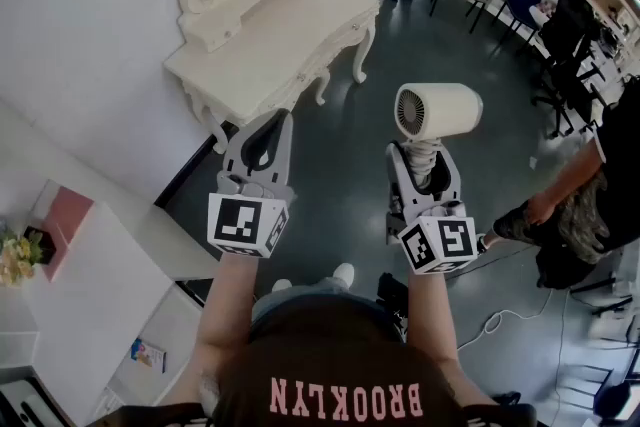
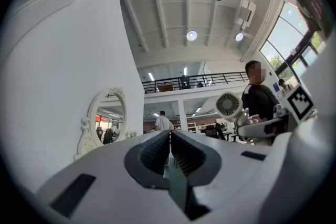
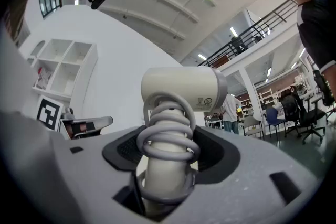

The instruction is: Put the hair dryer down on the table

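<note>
Carry step: right tool (image 1: 424,155) pinches the handle of the cream plastic hair dryer (image 1: 437,109), held upright over the dark floor (image 1: 340,165), well apart from the ornate cream counter (image 1: 290,40); left tool (image 1: 272,127) pressed together, empty; next, probably bring it over the counter, lower, then release.

A cream hair dryer (image 1: 440,110) is being held upright in mid-air, its handle wound with a coiled grey cord (image 3: 168,136) and clamped between the jaws of the right gripper (image 1: 423,158). Its barrel is lying level, with the round grille facing the head camera. The ornate cream dressing table (image 1: 290,40) is standing well apart, against a white wall.
</note>
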{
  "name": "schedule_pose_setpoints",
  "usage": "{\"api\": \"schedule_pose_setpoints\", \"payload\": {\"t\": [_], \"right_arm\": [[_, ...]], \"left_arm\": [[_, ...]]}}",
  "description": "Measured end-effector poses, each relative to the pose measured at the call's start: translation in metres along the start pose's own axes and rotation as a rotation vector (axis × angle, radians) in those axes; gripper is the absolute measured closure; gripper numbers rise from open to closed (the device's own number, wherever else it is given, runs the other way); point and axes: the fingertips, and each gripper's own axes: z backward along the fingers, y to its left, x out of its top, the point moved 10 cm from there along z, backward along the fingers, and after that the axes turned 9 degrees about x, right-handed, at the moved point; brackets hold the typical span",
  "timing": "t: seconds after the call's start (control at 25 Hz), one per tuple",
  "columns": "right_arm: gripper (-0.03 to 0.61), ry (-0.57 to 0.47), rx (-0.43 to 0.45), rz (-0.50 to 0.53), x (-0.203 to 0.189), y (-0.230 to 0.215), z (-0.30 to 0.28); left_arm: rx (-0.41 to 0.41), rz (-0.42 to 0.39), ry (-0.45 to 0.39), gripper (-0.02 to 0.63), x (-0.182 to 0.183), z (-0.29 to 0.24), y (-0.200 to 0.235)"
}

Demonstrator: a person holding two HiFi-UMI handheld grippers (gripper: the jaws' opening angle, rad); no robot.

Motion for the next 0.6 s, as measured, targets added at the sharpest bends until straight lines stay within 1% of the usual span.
{"api": "schedule_pose_setpoints", "payload": {"t": [0.12, 0.32, 0.6], "right_arm": [[0.317, 0.007, -0.007, 0.031, -0.003, -0.01, -0.004], [0.318, 0.034, -0.012, 0.112, -0.004, -0.032, -0.013], [0.318, 0.05, 0.039, 0.108, -0.005, -0.074, -0.027]], "left_arm": [[0.021, -0.006, 0.006, 0.606, -0.004, -0.006, 0.001], [0.054, -0.021, 0.013, 0.606, -0.011, -0.02, -0.002], [0.115, -0.018, 0.015, 0.606, -0.024, -0.047, -0.019]]}}
